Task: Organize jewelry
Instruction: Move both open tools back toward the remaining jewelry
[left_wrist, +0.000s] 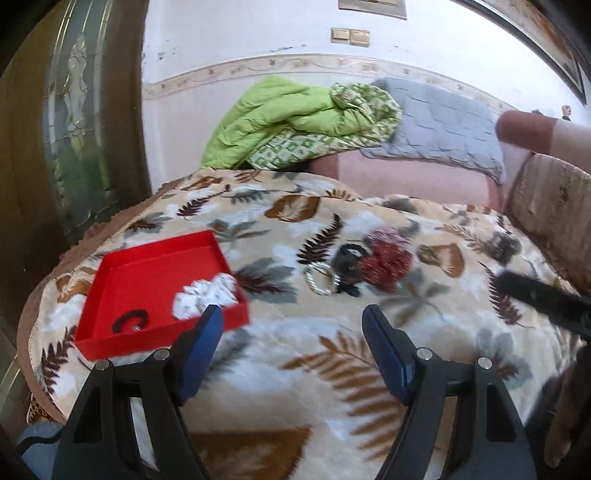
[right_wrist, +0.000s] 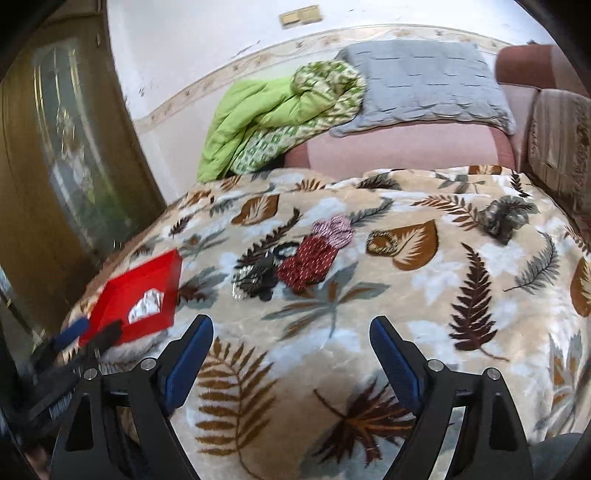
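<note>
Both claws hang wide and empty above a leaf-print blanket (left_wrist: 295, 354) as the jewelry sorting goes on: the left claw (left_wrist: 293, 325) near the red tray (left_wrist: 110, 273), the right claw (right_wrist: 291, 336) over bare blanket. The tray holds a white scrunchie (left_wrist: 205, 295) and a black bracelet (left_wrist: 129, 319). Outside it, a silver bangle (left_wrist: 319, 282), black pieces (left_wrist: 349, 258) and a red beaded item (left_wrist: 386, 260) lie in a touching heap at mid-blanket; a grey piece (right_wrist: 504, 218) and a gold ring-like item (right_wrist: 382, 240) sit apart to the right. The risk from here appears to be the tangle, where a grab at one piece could drag its neighbours along, or snag the plush pile. The light tray, perched near the blanket's edge, could also tip if nudged.
</note>
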